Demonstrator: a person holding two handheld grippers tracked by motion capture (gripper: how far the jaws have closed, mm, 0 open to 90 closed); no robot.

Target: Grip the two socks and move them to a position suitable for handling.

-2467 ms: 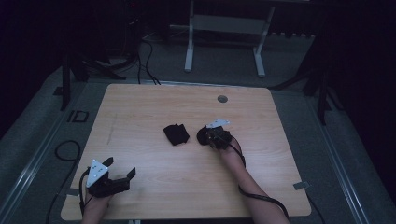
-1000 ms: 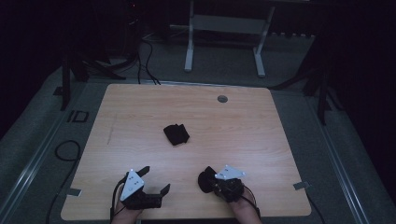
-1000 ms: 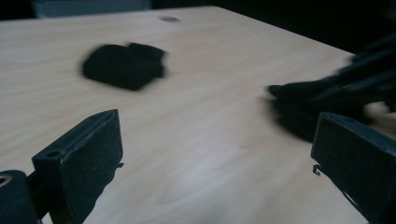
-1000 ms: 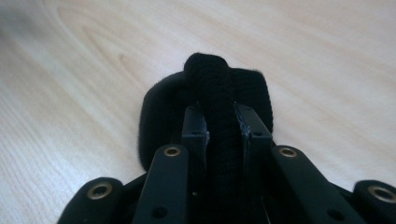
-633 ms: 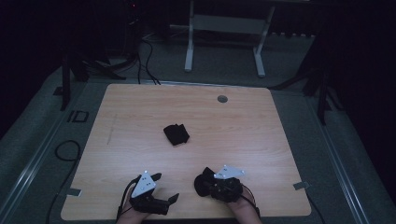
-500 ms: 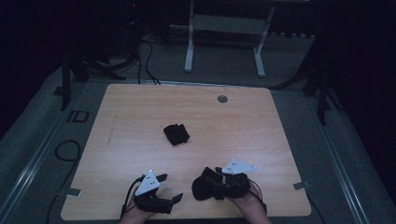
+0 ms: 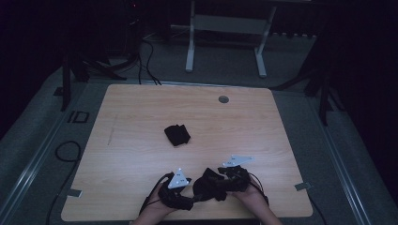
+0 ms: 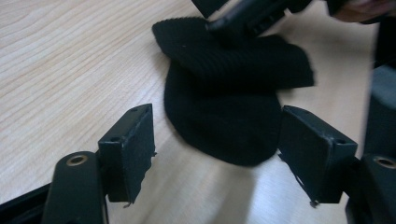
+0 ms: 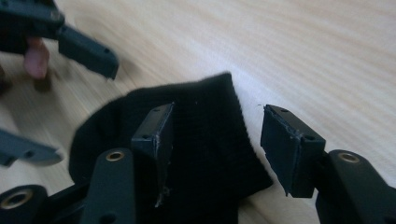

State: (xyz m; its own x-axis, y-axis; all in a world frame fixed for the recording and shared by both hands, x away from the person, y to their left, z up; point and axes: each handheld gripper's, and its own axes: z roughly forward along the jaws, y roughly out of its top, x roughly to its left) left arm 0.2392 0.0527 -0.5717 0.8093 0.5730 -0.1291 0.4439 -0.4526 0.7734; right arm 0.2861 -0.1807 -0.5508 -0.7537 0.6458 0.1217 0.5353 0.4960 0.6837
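Note:
A black ribbed sock (image 7: 205, 180) lies flat near the table's front edge, between my two grippers. My left gripper (image 7: 191, 199) points right at it. In the left gripper view the sock's toe (image 8: 224, 116) lies just ahead of that gripper (image 8: 215, 149); its jaws have just been closing, and the pads stand clear of the cloth. My right gripper (image 7: 217, 183) reaches in from the right. Its jaws (image 9: 217, 140) have just been opening and now stand apart over the sock's cuff (image 9: 205, 135), gripping nothing.
A second black folded piece of cloth (image 7: 177, 134) rests in the middle of the wooden table (image 7: 141, 117). A round grey grommet (image 7: 223, 99) sits near the far edge. Metal stand legs (image 7: 190, 42) and cables lie on the floor beyond.
My left gripper has slid right toward the sock and its jaws have narrowed. My right gripper has opened and shifted a little, leaving the sock flat on the table.

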